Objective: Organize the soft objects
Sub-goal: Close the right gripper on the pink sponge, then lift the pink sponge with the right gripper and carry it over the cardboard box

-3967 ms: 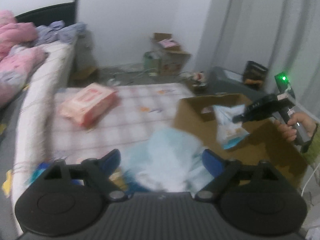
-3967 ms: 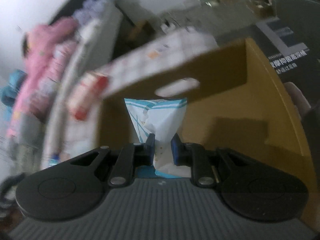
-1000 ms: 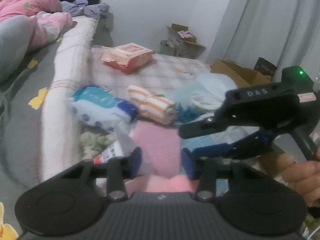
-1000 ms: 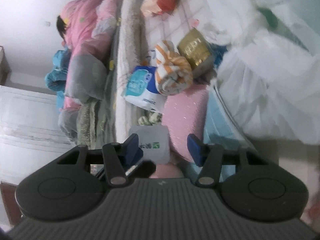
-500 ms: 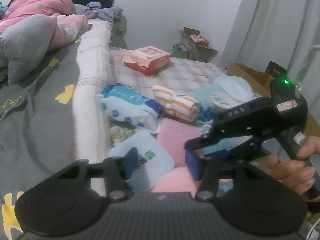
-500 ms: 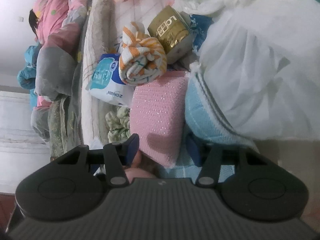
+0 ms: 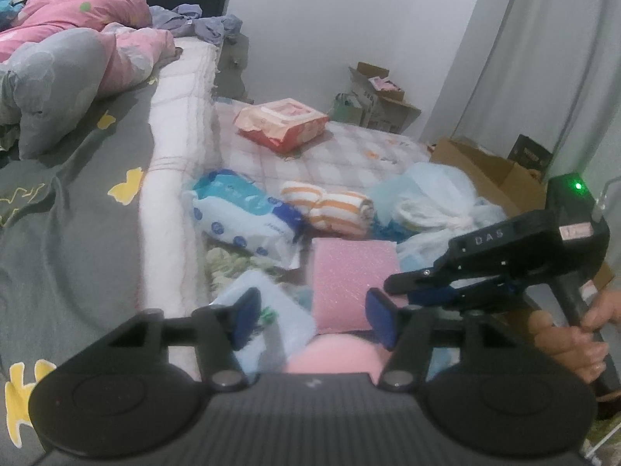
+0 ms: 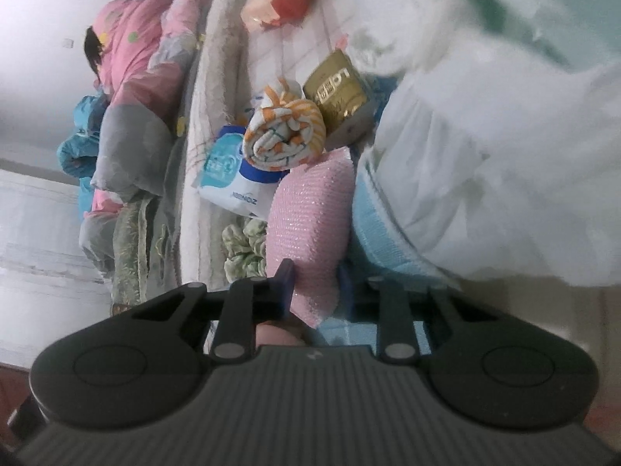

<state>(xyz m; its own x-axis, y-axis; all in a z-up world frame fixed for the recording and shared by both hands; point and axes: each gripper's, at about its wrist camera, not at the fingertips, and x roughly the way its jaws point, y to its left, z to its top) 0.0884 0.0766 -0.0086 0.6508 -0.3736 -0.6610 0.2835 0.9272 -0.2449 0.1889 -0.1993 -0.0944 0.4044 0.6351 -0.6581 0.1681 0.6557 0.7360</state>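
A pink sparkly sponge [image 7: 351, 275] lies in a pile of soft things on the bed. My right gripper [image 8: 312, 285] is shut on the near end of the pink sponge [image 8: 310, 225]; it shows from the side in the left wrist view [image 7: 392, 285]. My left gripper [image 7: 314, 316] is open and empty, just behind the sponge. Around the sponge lie an orange-striped rolled towel [image 7: 330, 207], a blue-white wipes pack [image 7: 244, 209], a light blue towel [image 8: 384, 233] and a white plastic bag [image 8: 504, 155].
A red-pink tissue pack [image 7: 281, 122] lies farther on the checked mattress. A gold box [image 8: 339, 89] sits by the towel. An open cardboard box [image 7: 489, 173] stands right of the pile. A person in pink [image 7: 73, 19] lies on the bed at left.
My right gripper has closed on the end of the pink sponge. My left gripper has drawn back a little and stays open.
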